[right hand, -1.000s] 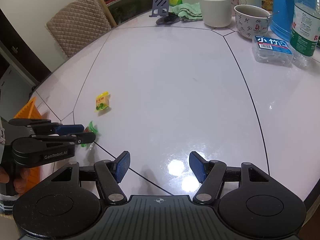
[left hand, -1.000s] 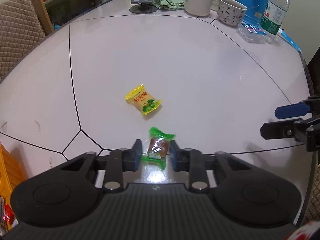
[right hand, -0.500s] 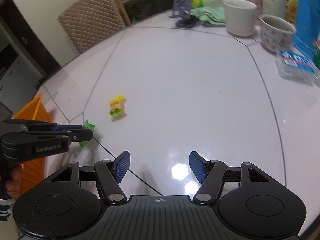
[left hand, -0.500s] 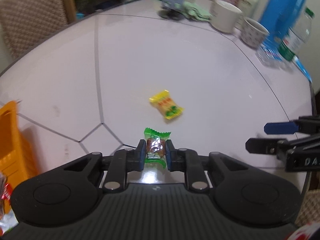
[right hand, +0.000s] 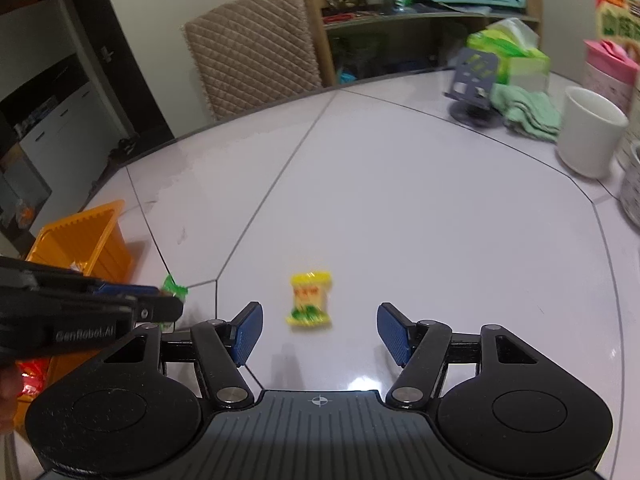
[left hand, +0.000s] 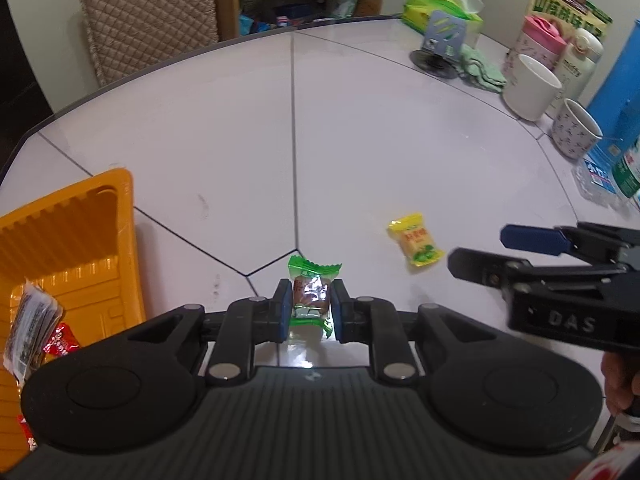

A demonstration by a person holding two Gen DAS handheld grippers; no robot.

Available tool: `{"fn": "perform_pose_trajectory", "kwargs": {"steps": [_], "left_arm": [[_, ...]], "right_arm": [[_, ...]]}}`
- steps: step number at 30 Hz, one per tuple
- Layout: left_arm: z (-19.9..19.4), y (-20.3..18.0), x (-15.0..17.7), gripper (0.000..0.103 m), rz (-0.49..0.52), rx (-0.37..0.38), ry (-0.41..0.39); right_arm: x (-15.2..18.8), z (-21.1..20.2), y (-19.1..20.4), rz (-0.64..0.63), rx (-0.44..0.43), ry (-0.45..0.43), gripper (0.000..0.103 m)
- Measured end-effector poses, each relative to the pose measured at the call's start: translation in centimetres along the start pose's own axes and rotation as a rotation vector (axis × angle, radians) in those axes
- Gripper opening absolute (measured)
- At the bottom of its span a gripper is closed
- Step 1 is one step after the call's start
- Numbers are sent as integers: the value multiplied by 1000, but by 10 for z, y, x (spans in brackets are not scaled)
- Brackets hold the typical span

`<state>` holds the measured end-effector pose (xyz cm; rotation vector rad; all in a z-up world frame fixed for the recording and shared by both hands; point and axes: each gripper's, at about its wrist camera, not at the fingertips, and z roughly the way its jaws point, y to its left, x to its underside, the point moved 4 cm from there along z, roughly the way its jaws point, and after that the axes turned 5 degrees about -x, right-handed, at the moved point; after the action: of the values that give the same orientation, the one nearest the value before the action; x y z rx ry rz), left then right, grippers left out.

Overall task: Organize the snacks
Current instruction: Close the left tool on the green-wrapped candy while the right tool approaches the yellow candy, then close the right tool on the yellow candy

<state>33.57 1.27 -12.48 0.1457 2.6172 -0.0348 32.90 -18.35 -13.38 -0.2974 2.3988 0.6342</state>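
My left gripper (left hand: 309, 307) is shut on a green-wrapped snack (left hand: 311, 297) and holds it just above the white table. The snack's green end (right hand: 174, 289) also shows in the right wrist view, past the left gripper's tips. A yellow snack packet (left hand: 416, 245) lies on the table to its right. In the right wrist view that yellow packet (right hand: 310, 299) lies just ahead of my right gripper (right hand: 320, 332), which is open and empty. An orange tray (left hand: 92, 216) at the left holds several wrapped snacks (left hand: 32, 326).
At the far right of the table (left hand: 360, 128) stand a white mug (left hand: 530, 87), a patterned cup (left hand: 574, 130), a pink canister (left hand: 538, 42), a phone stand (left hand: 440, 40), a green cloth (left hand: 482, 74) and a tissue pack (left hand: 440, 4). A quilted chair (right hand: 256, 48) stands behind.
My left gripper closed on the green snack and swung left toward the orange tray. My right gripper swung left so the yellow packet now lies in front of it.
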Motion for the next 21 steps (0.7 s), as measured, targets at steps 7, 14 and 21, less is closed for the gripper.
{"fn": "perform_pose_trajectory", "kwargs": {"steps": [7, 14, 21], "left_arm": [[7, 10, -5, 18, -34, -14, 8], [11, 16, -8, 18, -52, -17, 7], [11, 17, -7, 18, -57, -15, 10]], "right_arm": [[-5, 26, 5, -37, -2, 39, 49], [-5, 41, 4, -45, 12, 64, 45], [-3, 49, 6, -61, 18, 81, 35]]}}
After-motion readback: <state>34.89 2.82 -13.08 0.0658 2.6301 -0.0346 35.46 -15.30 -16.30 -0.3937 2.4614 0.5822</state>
